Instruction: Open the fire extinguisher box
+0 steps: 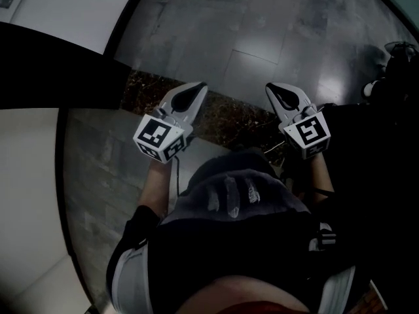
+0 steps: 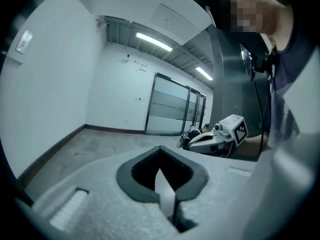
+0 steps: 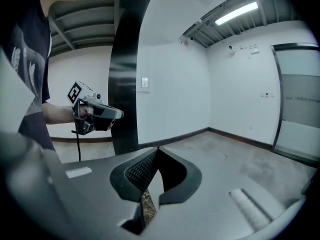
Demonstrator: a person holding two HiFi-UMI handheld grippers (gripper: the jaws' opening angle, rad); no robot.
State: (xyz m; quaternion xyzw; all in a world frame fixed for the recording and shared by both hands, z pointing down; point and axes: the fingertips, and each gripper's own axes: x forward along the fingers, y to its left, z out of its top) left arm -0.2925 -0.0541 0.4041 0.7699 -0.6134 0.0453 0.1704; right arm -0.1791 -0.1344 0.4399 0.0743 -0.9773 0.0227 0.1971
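Observation:
No fire extinguisher box shows in any view. In the head view my left gripper [image 1: 195, 91] and right gripper [image 1: 275, 89] are held side by side at waist height over the grey tiled floor [image 1: 262, 25], both pointing away from the body. Each has its jaws shut, tips touching, with nothing between them. The left gripper view looks along its shut jaws [image 2: 160, 149] into a bare room, with the right gripper [image 2: 222, 135] to the right. The right gripper view shows its own shut jaws [image 3: 158, 150] and the left gripper [image 3: 93, 114] beside a black column [image 3: 125, 84].
A dark marble strip [image 1: 222, 110] crosses the floor under the grippers. White walls [image 2: 55, 84] enclose the room, glass doors [image 2: 175, 106] stand at the far end, and a wall switch [image 3: 144, 83] sits right of the column. The person's torso [image 1: 242, 241] fills the lower head view.

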